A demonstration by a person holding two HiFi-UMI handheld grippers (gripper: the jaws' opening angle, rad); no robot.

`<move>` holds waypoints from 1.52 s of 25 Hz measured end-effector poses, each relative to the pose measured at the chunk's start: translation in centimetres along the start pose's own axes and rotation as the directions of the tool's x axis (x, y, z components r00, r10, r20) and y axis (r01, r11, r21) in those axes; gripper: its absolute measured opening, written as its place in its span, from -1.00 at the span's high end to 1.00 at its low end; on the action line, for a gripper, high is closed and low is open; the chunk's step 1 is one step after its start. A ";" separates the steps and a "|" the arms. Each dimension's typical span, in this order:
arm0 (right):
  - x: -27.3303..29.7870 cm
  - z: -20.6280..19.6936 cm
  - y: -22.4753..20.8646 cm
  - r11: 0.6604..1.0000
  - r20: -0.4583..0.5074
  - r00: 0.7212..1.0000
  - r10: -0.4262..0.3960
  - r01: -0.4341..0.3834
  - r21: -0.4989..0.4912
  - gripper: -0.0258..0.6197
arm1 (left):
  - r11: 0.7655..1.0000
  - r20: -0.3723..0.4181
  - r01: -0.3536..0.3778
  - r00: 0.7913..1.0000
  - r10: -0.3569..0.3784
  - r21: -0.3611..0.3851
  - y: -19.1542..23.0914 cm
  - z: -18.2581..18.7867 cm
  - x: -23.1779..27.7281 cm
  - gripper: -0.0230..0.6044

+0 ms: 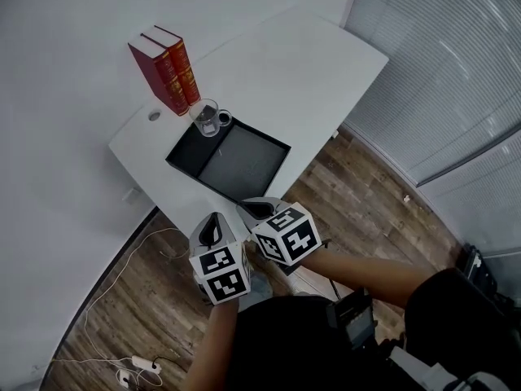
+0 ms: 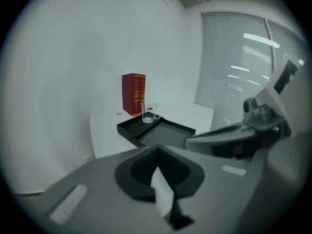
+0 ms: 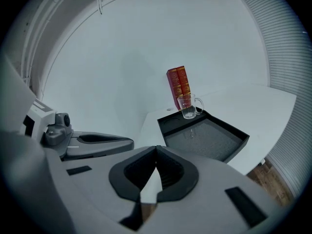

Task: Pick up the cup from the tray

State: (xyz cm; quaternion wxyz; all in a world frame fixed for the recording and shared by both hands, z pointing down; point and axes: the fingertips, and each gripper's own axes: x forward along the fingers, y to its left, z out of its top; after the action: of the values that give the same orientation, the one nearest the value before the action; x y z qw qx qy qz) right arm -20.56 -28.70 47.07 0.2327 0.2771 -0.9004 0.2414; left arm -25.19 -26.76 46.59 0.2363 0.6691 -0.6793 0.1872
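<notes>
Nearest to you, your left gripper (image 1: 213, 230) and your right gripper (image 1: 259, 209) sit side by side, close to your body and over the wooden floor (image 1: 366, 210). They are just short of the near edge of the white table (image 1: 301, 63). In each gripper's own view the jaws are pressed together with nothing between them, so both hands are empty. Both grippers point forward and down towards the table. Just beyond them the black tray (image 1: 244, 169) lies at the table's near left end, and its large compartment is bare. The cup (image 1: 208, 118), a clear glass mug, stands upright in the narrower strip at the tray's far corner. Its handle points to the right and neither gripper touches it. Just past the cup, two red books (image 1: 167, 68) stand on end, close enough that you should keep your jaws clear of them. Judging from this, none of the pick has been done. You have yet to reach across the tray, spread one gripper's jaws, close them on the cup and lift it clear of the tray wall.
</notes>
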 end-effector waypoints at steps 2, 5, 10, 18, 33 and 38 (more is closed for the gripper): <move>1.0 0.7 -0.3 1.000 0.001 1.000 -0.011 0.011 -0.003 0.88 | 1.000 -0.002 0.017 1.000 -0.017 0.007 0.6 0.7 1.0 0.92; 2.6 1.6 -0.7 1.000 -0.002 1.000 -0.023 0.023 -0.005 0.88 | 0.999 0.002 0.032 0.999 -0.032 0.012 1.8 1.5 2.3 0.92; 4.9 3.0 -1.2 0.999 0.004 0.999 -0.042 0.042 -0.002 0.88 | 0.999 0.000 0.038 0.999 -0.038 0.015 3.9 2.5 4.0 0.92; 5.8 4.5 -1.3 0.999 0.006 0.999 -0.041 0.041 -0.020 0.88 | 0.999 0.003 0.043 0.999 -0.043 0.001 4.7 3.2 5.0 0.92; 6.5 8.9 -8.5 0.998 0.000 1.000 0.012 -0.012 -0.062 0.88 | 0.998 0.023 -0.049 0.998 0.050 -0.026 3.3 7.8 10.2 0.92; 7.0 10.0 -11.5 0.997 -0.007 1.000 0.029 -0.029 -0.068 0.88 | 0.994 0.033 -0.104 0.994 0.106 -0.043 3.5 9.3 12.9 0.92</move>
State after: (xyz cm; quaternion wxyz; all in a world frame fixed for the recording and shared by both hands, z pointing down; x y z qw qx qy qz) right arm -21.59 -45.43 46.72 0.2411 0.2553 -0.9114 0.2147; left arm -29.19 -42.55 46.59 0.2278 0.6307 -0.7212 0.1737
